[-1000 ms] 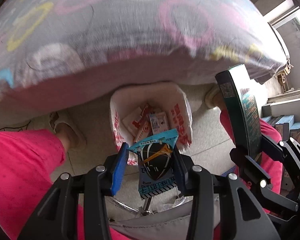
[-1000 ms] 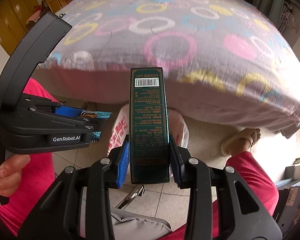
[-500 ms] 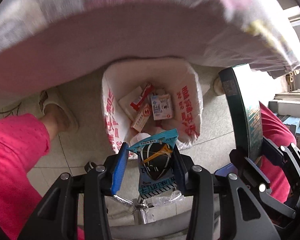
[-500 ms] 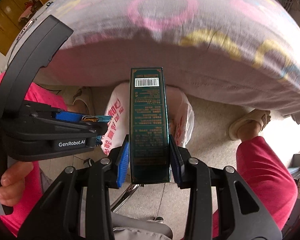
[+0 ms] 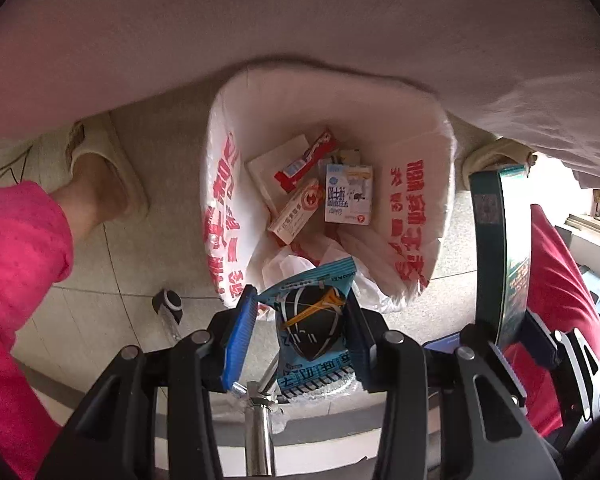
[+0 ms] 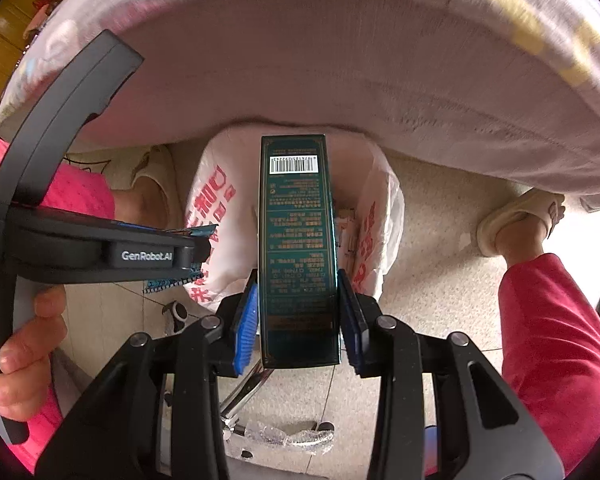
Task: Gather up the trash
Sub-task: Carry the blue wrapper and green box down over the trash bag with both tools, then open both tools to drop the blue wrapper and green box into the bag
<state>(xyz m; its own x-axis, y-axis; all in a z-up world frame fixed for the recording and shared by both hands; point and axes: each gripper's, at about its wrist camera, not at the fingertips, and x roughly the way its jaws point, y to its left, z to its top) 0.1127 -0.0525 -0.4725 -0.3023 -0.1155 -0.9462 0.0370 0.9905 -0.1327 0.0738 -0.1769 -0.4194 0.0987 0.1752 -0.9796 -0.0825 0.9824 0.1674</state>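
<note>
My left gripper is shut on a blue and black snack wrapper, just above the near rim of a trash bin lined with a white bag with red print. Several small cartons lie at the bottom of the bin. My right gripper is shut on a tall dark green box with a barcode, held upright in front of the bin. That green box stands at the right in the left wrist view. The left gripper's body crosses the left of the right wrist view.
A bed with a pink-sided mattress overhangs the far side of the bin. A person's pink trouser legs and slippered feet flank the bin on the tiled floor. A chair's metal base and caster sit below my grippers.
Both grippers have dropped toward the bin and tipped more steeply down. The bin now looms larger and the bed's patterned top has left the left wrist view. Both grips are unchanged.
</note>
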